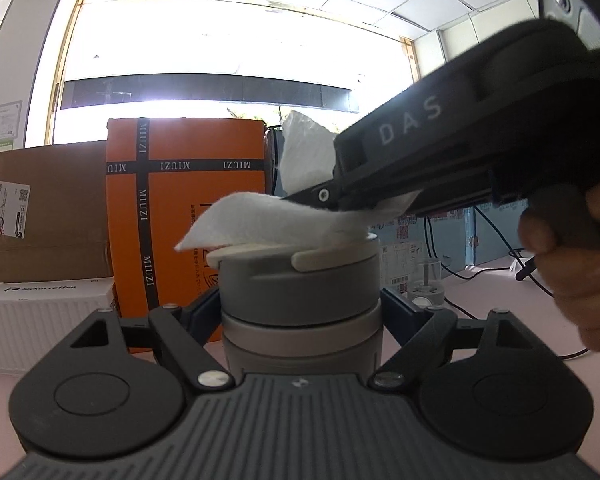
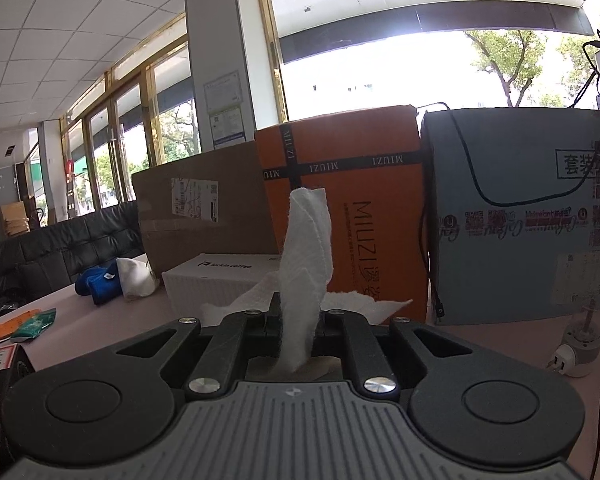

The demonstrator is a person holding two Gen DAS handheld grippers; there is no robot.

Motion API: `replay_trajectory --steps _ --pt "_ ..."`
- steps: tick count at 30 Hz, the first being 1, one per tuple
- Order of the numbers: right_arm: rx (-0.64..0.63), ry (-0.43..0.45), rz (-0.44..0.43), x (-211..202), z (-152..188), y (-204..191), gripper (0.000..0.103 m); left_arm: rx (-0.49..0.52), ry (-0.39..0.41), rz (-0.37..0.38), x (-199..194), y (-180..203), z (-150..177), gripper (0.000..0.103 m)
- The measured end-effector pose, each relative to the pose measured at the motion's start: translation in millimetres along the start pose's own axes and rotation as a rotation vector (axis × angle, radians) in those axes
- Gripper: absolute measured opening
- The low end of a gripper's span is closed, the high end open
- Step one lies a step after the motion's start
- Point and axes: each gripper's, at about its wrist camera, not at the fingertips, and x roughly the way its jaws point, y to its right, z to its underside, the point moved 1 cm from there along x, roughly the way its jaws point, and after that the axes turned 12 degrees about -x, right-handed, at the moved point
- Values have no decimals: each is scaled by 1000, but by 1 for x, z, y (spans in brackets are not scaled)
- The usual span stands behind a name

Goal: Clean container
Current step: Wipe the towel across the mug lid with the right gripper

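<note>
A grey container (image 1: 300,300) with a cream lid stands upright on a pale pink worktop (image 1: 500,292), clamped at its sides between the fingers of the left gripper (image 1: 300,312). The container fills the middle of the left wrist view, directly ahead of the camera; its lower body is hidden behind the gripper's own frame.

The right gripper (image 1: 320,196) reaches in from the upper right, held by a hand (image 1: 572,264) that is cut off at the picture's edge. Its fingers are pressed together on a white paper towel (image 1: 284,220), which lies across the container's lid and drapes over the near edge.

In the right wrist view the same paper towel (image 2: 306,264) rises in a crumpled strip from between the closed fingers of the right gripper (image 2: 296,320). The container itself is almost wholly hidden there, under the towel and the gripper.

Behind stand an orange box (image 1: 184,208), a brown cardboard box (image 1: 40,208) and a white box (image 1: 44,312). Only the right wrist view shows a pale blue box (image 2: 520,216), a blue cloth (image 2: 100,280) and a black sofa (image 2: 40,256).
</note>
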Motion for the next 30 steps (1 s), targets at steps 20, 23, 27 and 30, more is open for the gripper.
replay_trajectory --steps 20,23,27,30 --pt "-97 14 39 -2 4 -12 9 2 -1 1 2 14 3 81" --pt "-98 14 45 2 3 -10 9 -2 -1 4 2 15 3 81" --pt "-100 12 53 8 3 -8 9 2 2 12 -1 18 3 81" --pt "-99 12 61 11 3 -6 9 0 2 15 -1 22 4 81"
